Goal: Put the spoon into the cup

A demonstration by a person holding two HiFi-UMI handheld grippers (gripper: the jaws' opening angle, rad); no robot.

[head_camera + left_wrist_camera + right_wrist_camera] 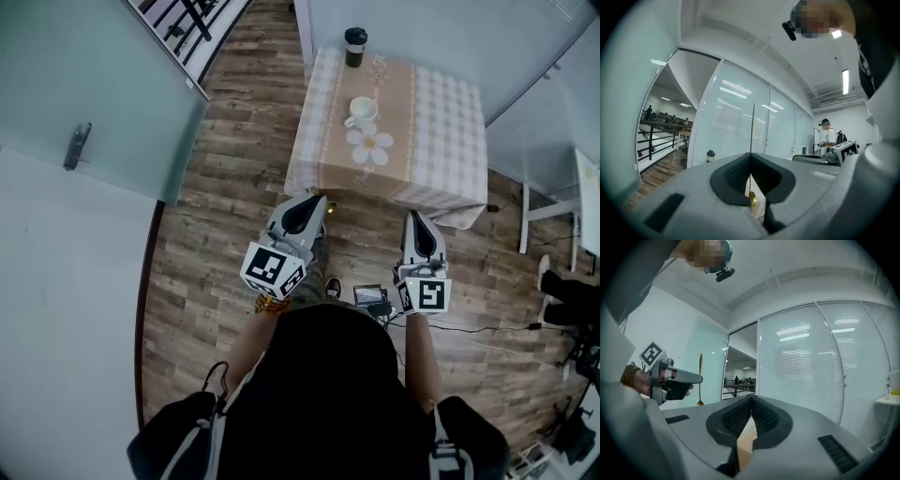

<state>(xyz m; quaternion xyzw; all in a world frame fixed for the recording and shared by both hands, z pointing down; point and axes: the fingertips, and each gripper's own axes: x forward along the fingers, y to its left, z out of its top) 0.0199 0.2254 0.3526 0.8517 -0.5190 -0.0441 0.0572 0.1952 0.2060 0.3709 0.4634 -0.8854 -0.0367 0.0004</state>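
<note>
Small table under beige checked cloth (441,112): ahead of both grippers. On it:
- white ceramic cup (362,112), beside a daisy-shaped mat (369,145), ahead of the left gripper (309,211) and well apart from it;
- dark lidded tumbler (354,46), beyond the cup.

Slim gold metal spoon (700,380): clamped upright in the left gripper, bowl down.

Right gripper (751,397): jaws together, holding nothing.

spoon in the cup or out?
Out. The left gripper is shut on the spoon, held upright short of the table, where the cup stands.
</note>
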